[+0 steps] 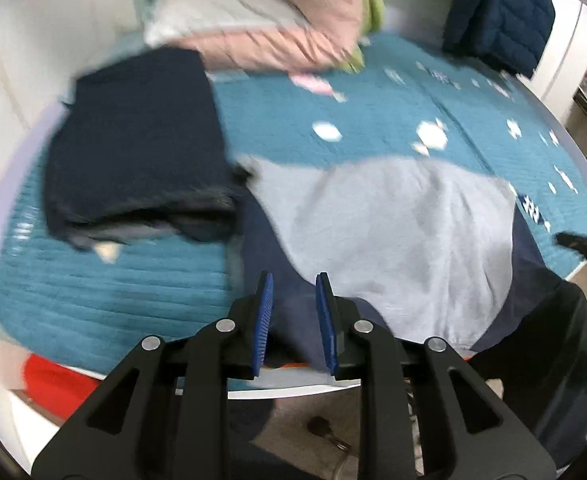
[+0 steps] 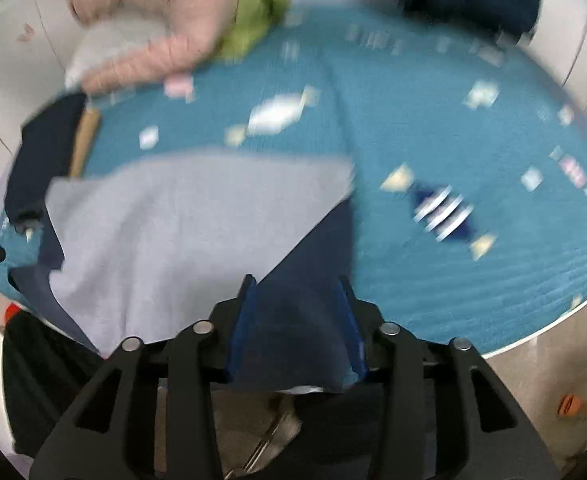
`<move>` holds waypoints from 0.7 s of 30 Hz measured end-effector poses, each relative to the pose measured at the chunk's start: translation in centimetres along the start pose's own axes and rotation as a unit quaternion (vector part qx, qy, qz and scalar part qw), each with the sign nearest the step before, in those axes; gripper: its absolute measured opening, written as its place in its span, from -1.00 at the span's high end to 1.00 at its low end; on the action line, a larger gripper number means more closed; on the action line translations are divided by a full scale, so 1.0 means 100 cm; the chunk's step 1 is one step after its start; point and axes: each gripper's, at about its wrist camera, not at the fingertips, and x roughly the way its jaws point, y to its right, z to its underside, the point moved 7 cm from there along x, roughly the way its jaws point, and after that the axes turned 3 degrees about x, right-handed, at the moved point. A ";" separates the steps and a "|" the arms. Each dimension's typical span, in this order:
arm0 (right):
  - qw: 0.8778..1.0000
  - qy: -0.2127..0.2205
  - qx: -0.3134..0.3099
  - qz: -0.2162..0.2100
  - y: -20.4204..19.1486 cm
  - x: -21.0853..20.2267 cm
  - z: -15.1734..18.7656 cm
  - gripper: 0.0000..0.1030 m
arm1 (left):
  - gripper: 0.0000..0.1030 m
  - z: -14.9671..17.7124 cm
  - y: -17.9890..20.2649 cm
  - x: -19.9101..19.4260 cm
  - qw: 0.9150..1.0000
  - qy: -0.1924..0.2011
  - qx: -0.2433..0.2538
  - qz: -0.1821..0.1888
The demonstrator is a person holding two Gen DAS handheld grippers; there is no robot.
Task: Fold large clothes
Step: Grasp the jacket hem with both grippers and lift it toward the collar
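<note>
A navy and light-grey garment (image 1: 393, 232) lies on the teal bed quilt (image 1: 113, 280) and hangs over its front edge. My left gripper (image 1: 293, 280) is open, its blue pads either side of the navy part near the front edge. My right gripper (image 2: 297, 284) is open wide, with the navy part of the same garment (image 2: 305, 312) lying between its pads. The grey panel (image 2: 181, 232) spreads to the left in the right wrist view. Both views are motion blurred.
A folded dark navy pile (image 1: 137, 148) sits on the quilt at the left. Pink and green bedding (image 1: 277, 24) is heaped at the back. A navy and yellow puffer jacket (image 1: 501, 12) hangs at the back right. A red object (image 1: 57, 380) lies below the bed's left.
</note>
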 end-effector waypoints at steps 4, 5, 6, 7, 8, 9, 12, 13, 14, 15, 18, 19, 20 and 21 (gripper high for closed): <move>0.996 -0.087 0.029 0.007 0.002 0.069 0.024 0.55 | 0.69 0.044 0.000 0.086 0.993 -0.113 -0.011 -0.022; 0.996 -0.083 0.017 0.016 -0.001 0.065 0.024 0.57 | 0.69 0.045 0.002 0.085 0.996 -0.089 0.006 -0.026; 0.996 -0.082 0.012 0.023 -0.002 0.058 0.024 0.58 | 0.69 0.045 0.004 0.082 0.996 -0.086 0.019 -0.030; 0.996 -0.087 0.013 0.027 -0.001 0.055 0.026 0.58 | 0.69 0.045 0.005 0.078 0.995 -0.088 0.024 -0.036; 0.996 -0.089 0.014 0.028 0.000 0.052 0.027 0.58 | 0.68 0.044 0.005 0.075 0.994 -0.095 0.025 -0.041; 0.996 -0.082 0.011 0.023 0.000 0.046 0.024 0.57 | 0.68 0.042 0.004 0.071 0.994 -0.096 0.028 -0.045; 0.999 -0.043 0.008 0.005 0.001 0.022 0.007 0.52 | 0.64 0.022 0.001 0.052 0.996 -0.060 0.042 -0.054; 0.999 -0.033 0.012 0.001 0.002 0.016 0.001 0.49 | 0.48 0.014 -0.002 0.047 0.996 -0.054 0.036 -0.054; 0.999 -0.022 0.021 -0.008 0.005 0.007 -0.009 0.49 | 0.22 0.005 -0.005 0.043 0.997 -0.049 0.026 -0.049; 0.999 -0.013 0.027 -0.018 0.007 0.000 -0.020 0.46 | 0.13 -0.002 -0.008 0.041 0.998 -0.043 0.018 -0.041; 0.999 0.021 0.031 0.003 0.021 -0.013 -0.053 0.10 | 0.11 -0.032 -0.018 0.040 0.999 -0.028 0.002 -0.038; 0.999 0.029 0.033 0.010 0.028 -0.014 -0.065 -0.03 | 0.11 -0.043 -0.021 0.043 0.999 -0.023 -0.002 -0.041; 0.998 0.038 0.039 0.012 0.034 -0.016 -0.076 -0.06 | 0.11 -0.054 -0.025 0.047 0.999 -0.019 -0.012 -0.039; 0.998 0.042 0.050 0.011 0.039 -0.016 -0.087 -0.06 | 0.11 -0.061 -0.030 0.051 0.999 -0.018 -0.023 -0.034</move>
